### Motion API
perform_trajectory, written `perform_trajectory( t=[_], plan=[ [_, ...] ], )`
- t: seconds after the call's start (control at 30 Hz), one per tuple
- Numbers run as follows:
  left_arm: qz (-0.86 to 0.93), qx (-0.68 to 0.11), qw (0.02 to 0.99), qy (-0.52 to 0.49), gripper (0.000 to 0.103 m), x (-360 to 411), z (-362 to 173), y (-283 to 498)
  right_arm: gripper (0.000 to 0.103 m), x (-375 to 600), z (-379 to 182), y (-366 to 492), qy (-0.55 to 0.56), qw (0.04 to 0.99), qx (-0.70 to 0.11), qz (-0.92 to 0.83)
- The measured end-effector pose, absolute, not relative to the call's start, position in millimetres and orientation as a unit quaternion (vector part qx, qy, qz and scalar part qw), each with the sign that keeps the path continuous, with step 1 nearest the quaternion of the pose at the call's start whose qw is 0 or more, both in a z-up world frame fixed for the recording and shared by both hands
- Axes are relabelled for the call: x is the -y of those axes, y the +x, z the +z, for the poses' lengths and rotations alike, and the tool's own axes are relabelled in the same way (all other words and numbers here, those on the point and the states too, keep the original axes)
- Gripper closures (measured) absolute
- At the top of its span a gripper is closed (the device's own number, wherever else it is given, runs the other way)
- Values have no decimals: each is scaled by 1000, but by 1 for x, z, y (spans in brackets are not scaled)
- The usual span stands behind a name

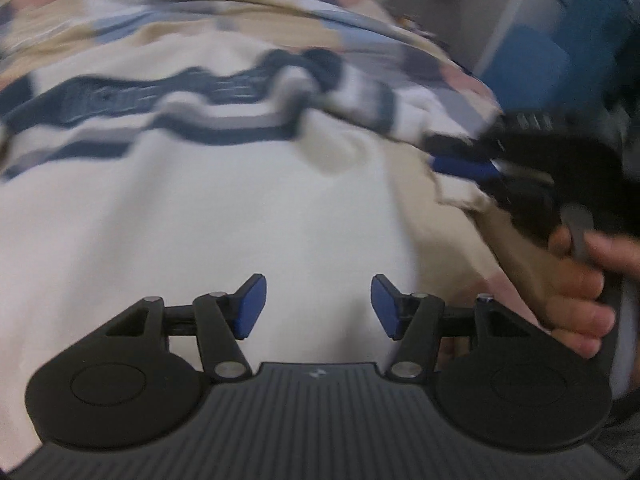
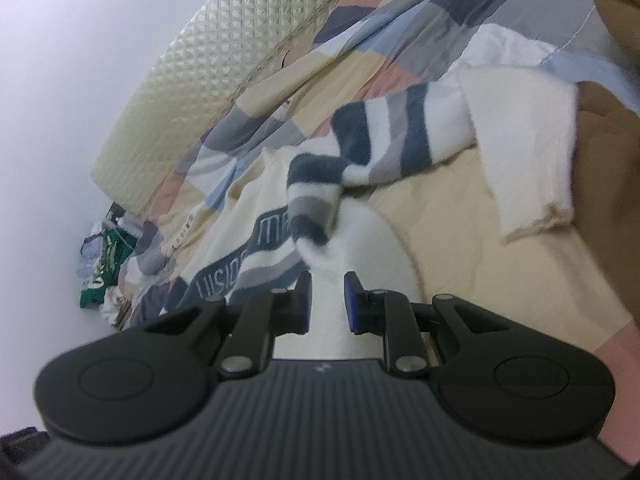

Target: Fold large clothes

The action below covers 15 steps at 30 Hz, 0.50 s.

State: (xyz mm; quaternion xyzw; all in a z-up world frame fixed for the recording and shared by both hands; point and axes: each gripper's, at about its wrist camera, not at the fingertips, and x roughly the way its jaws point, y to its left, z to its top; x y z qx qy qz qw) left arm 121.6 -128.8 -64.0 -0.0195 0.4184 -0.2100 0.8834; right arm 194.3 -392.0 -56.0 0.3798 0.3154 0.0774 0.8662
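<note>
**One gripper lets go, one holds on**

The sweater (image 1: 200,220) lies spread on a bed, on top of a patchwork quilt (image 1: 180,28). It is white with dark blue and grey stripes. The stripes run across the far part, from the left side to the right. The near part is plain white.

The left gripper (image 1: 319,306) hangs over this plain white part. Its two blue pads are spread apart and nothing is between them. It holds no cloth. It looks free to go and take a new spot on the sweater. The left wrist view is blurry, so small things are hard to see there.

To the right, a hand (image 1: 576,292) holds the right gripper (image 1: 464,156). Its pads are close together, and white cloth from the sweater fills the small gap between them. I think it is pinching the sweater's near right edge. This is likely to keep that side from sliding while the other gripper is off the cloth.

From the right wrist, a pile of clothes (image 2: 100,272) lies far off at the left, past the end of the bed. A padded headboard (image 2: 192,80) stands next to it. In the middle, a striped sleeve (image 2: 384,140) lies bent across the sweater's body. It seems to be folded in so the sweater gets narrower.

The fold looks only partly done. The sweater is not yet a neat, small shape.
</note>
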Motion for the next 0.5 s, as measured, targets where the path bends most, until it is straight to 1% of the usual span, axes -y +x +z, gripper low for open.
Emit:
perform_trajectory(
  t=[0.17,0.2,0.23,0.27,0.3,0.33,0.4,0.5],
  plan=[
    [-224,-414,880,61,39,169,-97,125,82,399,-59,196,388,865,-312,67],
    [-221,-413,881,72,42,173,-102,124,82,399,-60,197,388,864,-312,65],
    [-215,-410,883,79,52,172,-105,123,82,399,-61,197,388,864,-313,64],
    [-211,-411,883,87,60,171,-109,123,82,399,-62,198,388,864,-314,64],
    [-209,-412,883,87,72,170,-110,123,82,399,-63,198,389,863,-315,64],
    [-207,-412,884,79,80,165,-110,127,82,399,-63,198,390,862,-316,65],
    [-209,-409,886,56,86,151,-103,129,82,399,-64,199,393,861,-316,67],
    [-210,-401,892,-8,88,120,-86,138,81,398,-66,200,396,858,-319,72]
  ],
)
